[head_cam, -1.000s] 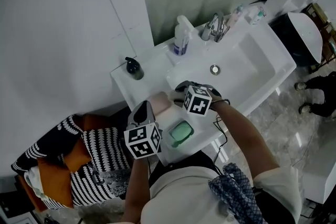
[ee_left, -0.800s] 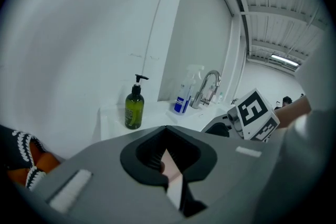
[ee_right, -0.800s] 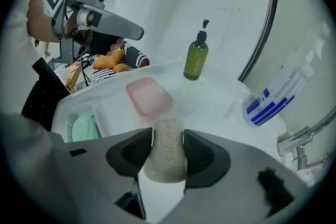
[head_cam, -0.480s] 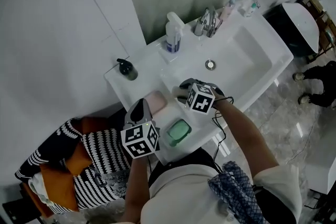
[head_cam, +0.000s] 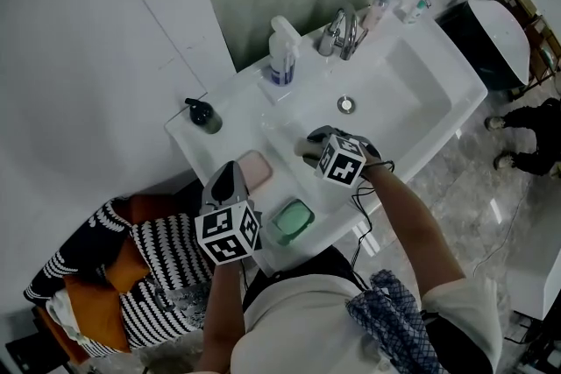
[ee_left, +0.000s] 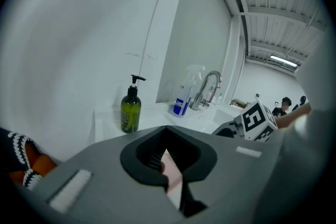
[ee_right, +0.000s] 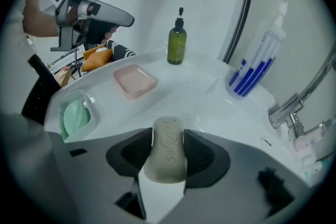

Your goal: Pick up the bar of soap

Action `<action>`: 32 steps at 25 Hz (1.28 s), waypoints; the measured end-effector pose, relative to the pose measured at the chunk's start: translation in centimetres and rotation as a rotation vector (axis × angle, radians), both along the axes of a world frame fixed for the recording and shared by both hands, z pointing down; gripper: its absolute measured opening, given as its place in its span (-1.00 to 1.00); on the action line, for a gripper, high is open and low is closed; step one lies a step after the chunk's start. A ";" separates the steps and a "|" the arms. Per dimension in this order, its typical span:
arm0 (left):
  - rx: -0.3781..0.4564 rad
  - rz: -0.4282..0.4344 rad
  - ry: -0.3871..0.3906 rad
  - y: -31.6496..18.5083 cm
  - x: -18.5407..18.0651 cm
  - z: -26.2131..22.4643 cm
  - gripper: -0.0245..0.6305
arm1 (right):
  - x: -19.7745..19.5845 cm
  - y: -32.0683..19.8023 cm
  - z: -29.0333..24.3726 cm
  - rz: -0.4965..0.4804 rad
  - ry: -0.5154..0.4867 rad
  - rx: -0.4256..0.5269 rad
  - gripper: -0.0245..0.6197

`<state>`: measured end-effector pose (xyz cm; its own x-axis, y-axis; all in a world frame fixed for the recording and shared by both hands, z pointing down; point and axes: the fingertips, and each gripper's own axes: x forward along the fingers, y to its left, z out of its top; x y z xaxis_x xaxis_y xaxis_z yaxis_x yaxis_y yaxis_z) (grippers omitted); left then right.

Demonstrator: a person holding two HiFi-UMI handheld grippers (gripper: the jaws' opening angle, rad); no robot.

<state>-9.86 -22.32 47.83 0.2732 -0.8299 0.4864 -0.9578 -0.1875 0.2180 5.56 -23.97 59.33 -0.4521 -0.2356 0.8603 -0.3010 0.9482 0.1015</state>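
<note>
A beige bar of soap [ee_right: 167,162] stands on edge between the jaws of my right gripper [ee_right: 168,147], which is shut on it. In the head view that gripper [head_cam: 317,146] hovers over the near left rim of the white sink [head_cam: 412,92]. An empty pink soap dish [ee_right: 135,80] lies on the counter, left of the right gripper [head_cam: 255,170]. My left gripper [head_cam: 230,179] hangs just left of the dish, jaws together with nothing held [ee_left: 170,165].
A green soap in a pale dish [head_cam: 291,222] sits at the counter's near edge. A dark green pump bottle [head_cam: 201,115], a white-and-blue bottle [head_cam: 280,57] and the tap [head_cam: 344,32] line the back. Striped and orange laundry [head_cam: 149,276] lies low on the left.
My right gripper has carried the soap a little to the right, away from the pink dish and over the basin's edge. The left gripper has stayed beside the dish.
</note>
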 end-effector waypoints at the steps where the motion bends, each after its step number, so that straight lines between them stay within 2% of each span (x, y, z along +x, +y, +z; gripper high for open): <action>1: -0.002 0.004 0.000 0.0 0.2 0.0 -0.90 | 0.3 0.0 0.2 0.002 0.005 -0.002 -0.29; 13: -0.030 0.008 -0.030 0.2 0.6 1.1 -0.90 | 3.3 -0.7 3.8 0.057 0.039 -0.062 -0.30; 23: -0.030 -0.011 -0.053 -1.3 0.4 0.9 -0.90 | 4.9 -0.7 7.7 0.055 0.084 -0.130 -0.30; 26: -0.058 -0.011 -0.058 -1.4 0.5 1.8 -0.90 | 5.5 -0.7 9.0 0.040 0.121 -0.147 -0.30; 32: -0.100 -0.035 -0.073 -1.1 -0.4 3.1 -0.90 | 5.9 -0.6 10.6 0.060 0.123 -0.181 -0.30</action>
